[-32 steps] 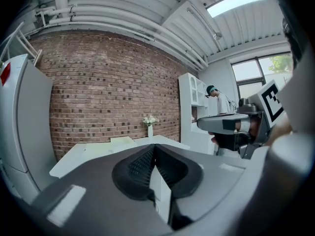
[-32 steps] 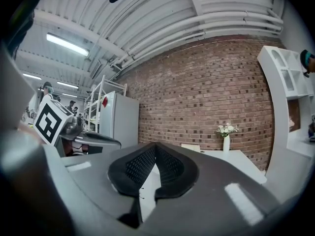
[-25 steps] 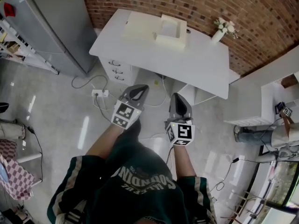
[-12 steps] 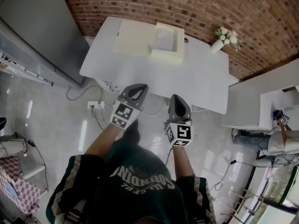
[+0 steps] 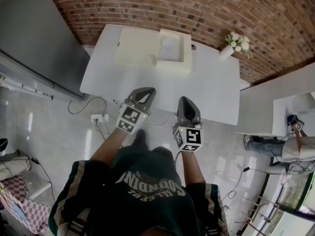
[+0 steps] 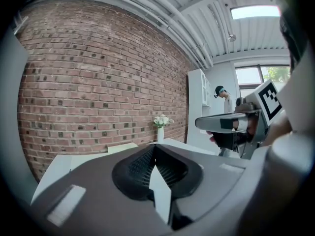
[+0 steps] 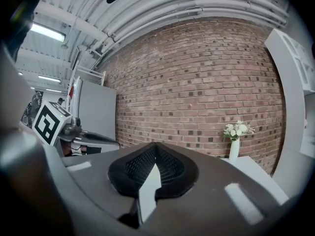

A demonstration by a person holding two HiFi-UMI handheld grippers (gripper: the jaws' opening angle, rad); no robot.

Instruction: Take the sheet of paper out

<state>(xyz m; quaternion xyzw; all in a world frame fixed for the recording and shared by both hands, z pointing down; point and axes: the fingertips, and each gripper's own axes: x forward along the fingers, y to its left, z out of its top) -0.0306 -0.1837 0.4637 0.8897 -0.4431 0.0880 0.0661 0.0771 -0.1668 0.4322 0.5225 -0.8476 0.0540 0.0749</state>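
Observation:
A cream printer-like box (image 5: 173,50) with a flat cream lid part (image 5: 135,47) stands at the far side of the white table (image 5: 147,77), against the brick wall. A paler surface shows in the box's recess; I cannot tell if it is the sheet of paper. My left gripper (image 5: 144,91) and right gripper (image 5: 186,101) are held side by side over the table's near edge, well short of the box. Both are shut with nothing between the jaws, as the left gripper (image 6: 154,149) and the right gripper (image 7: 156,146) show in their own views.
A white vase of flowers (image 5: 231,43) stands at the table's far right corner. A tall grey cabinet (image 5: 34,43) is at the left. A power strip (image 5: 98,118) with cables lies on the floor. A white counter (image 5: 266,107) and another person (image 5: 295,149) are at the right.
The person has walked toward the table. Both grippers, still shut, have moved from over the floor to over the table's near edge, and the box is closer.

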